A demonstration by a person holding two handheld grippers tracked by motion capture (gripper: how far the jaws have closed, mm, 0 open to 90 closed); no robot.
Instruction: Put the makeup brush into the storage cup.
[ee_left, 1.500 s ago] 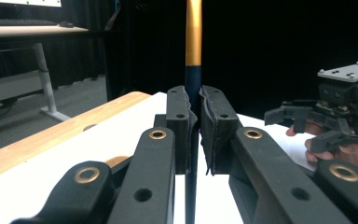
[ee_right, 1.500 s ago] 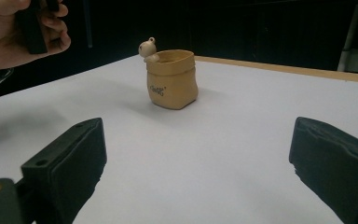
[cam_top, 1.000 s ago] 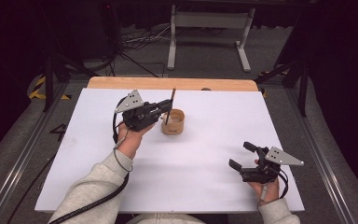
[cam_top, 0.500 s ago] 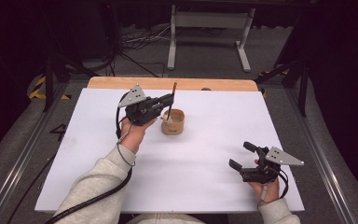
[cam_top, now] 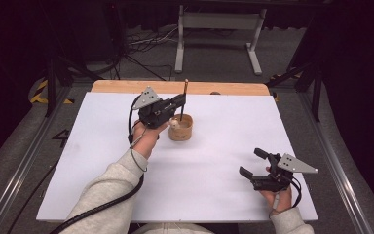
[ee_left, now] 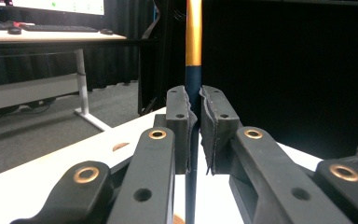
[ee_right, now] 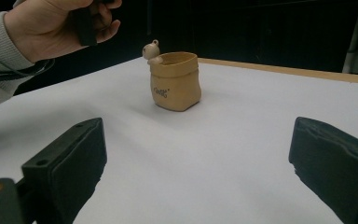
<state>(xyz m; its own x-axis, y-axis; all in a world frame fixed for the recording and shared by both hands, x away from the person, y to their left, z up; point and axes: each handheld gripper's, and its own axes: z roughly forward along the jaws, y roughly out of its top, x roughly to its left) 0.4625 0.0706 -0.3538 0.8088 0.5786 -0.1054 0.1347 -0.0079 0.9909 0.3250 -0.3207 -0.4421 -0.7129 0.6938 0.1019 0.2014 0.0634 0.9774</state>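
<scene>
- A slim stick [ee_left: 193, 42], dark blue below and orange above, is clamped upright between the pads of the left hand-held gripper [cam_top: 177, 105], its jaws closed tight on the shaft.
- In the high view the stick [cam_top: 184, 97] is seen standing over a small tan, sack-shaped pot [cam_top: 180, 127], its lower end reaching down toward the pot's open mouth; whether it touches the pot cannot be told.
- The pot is set on the white table [cam_top: 214, 190], toward the far side and left of centre, with a small pale figure at its rim.
- From the right gripper view, the pot [ee_right: 175, 81] is shown standing upright on the white surface, with the left hand [ee_right: 58, 23] raised just beside and above it.
- The right hand-held gripper [cam_top: 257, 163] is held low over the near right part of the table, well apart from the pot, its jaws spread wide with nothing between them.
</scene>
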